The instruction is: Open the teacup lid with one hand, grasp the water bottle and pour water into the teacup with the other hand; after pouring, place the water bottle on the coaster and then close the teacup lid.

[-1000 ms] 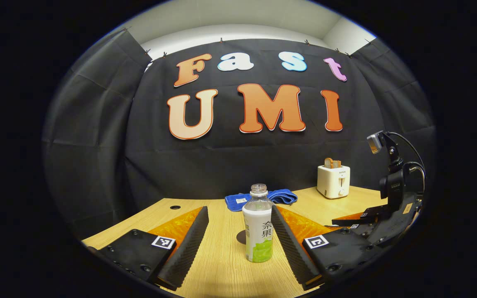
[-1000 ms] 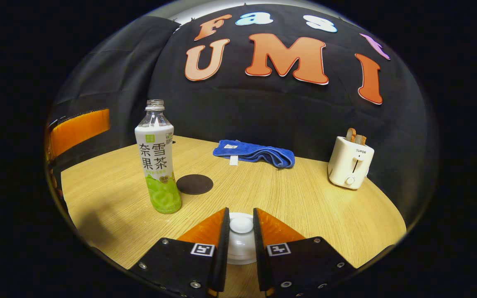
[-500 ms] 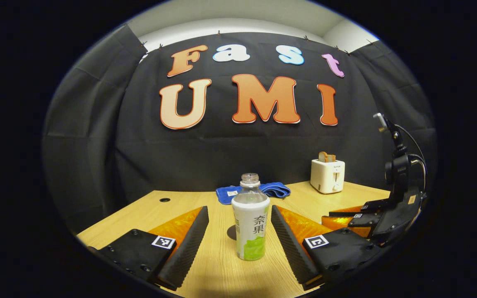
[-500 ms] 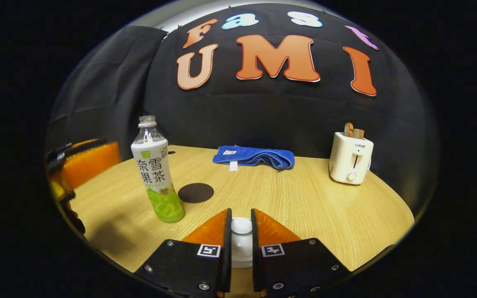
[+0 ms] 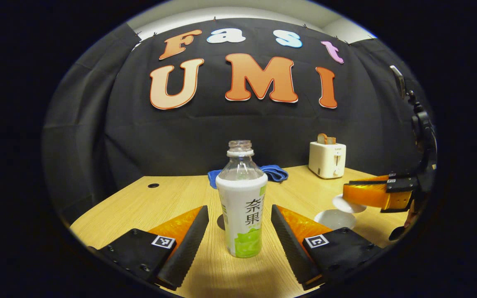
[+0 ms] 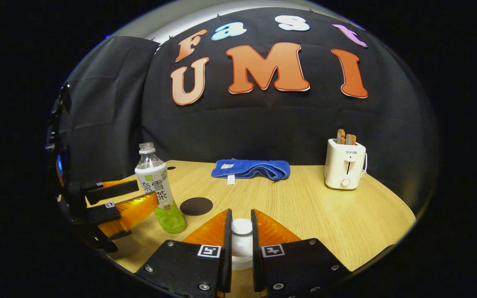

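Note:
An uncapped water bottle (image 5: pixel 242 203) with a white and green label stands on the wooden table (image 5: pixel 160 203). My left gripper (image 5: pixel 239 208) is open, one finger on each side of the bottle, not touching it. My right gripper (image 6: pixel 241 212) is shut on the knob of the white teacup lid (image 6: pixel 242 227). In the left gripper view that lid (image 5: pixel 347 204) hangs just above the white teacup (image 5: pixel 334 218), held by the right gripper (image 5: pixel 348 193). A dark round coaster (image 6: pixel 196 205) lies just behind the bottle (image 6: pixel 155 182). The cup is hidden in the right gripper view.
A folded blue towel (image 6: pixel 249 169) lies at the back of the table. A white toaster (image 6: pixel 344 169) with bread in it stands at the back right. Bare tabletop (image 6: pixel 325 223) stretches between the toaster and the right gripper.
My left gripper moved forward, so the bottle now stands between its fingers. My right gripper rose with the lid, which now hangs above the cup.

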